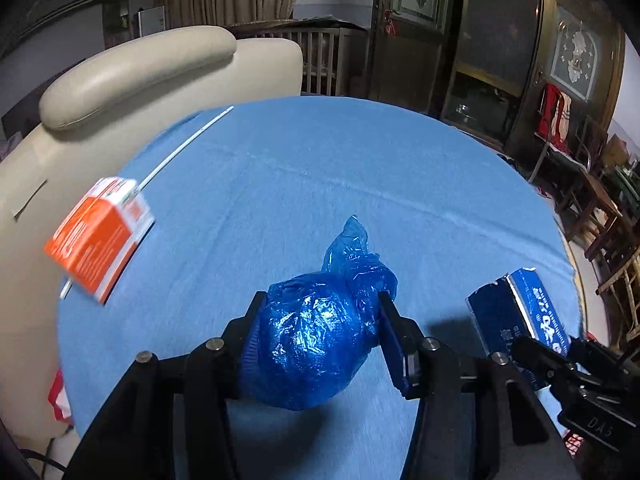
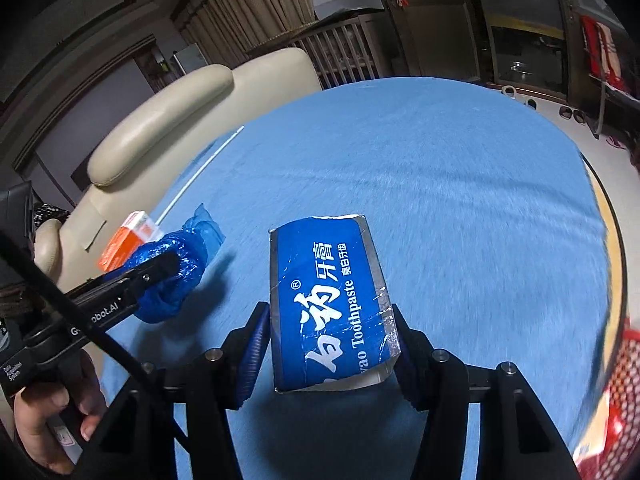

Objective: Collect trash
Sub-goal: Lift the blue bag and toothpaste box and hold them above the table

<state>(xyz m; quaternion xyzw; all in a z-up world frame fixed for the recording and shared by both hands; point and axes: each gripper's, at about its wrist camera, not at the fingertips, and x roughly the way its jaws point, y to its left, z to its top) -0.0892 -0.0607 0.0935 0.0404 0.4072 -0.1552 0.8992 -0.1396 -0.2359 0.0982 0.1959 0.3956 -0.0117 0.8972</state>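
While both catches hung above the blue desk point(image 1: 360, 168), the left hand-held gripper point(image 1: 320, 328) was clamped on a crumpled blue plastic bag point(image 1: 312, 336), and the right hand-held gripper point(image 2: 328, 344) pinched a toothpaste box point(image 2: 328, 300) by its lower end. That box looked likely to pivot and slip, gripped so far from its middle. An orange carton point(image 1: 100, 236) lay uncollected near the desk's edge, by the sofa point(image 1: 132, 76).
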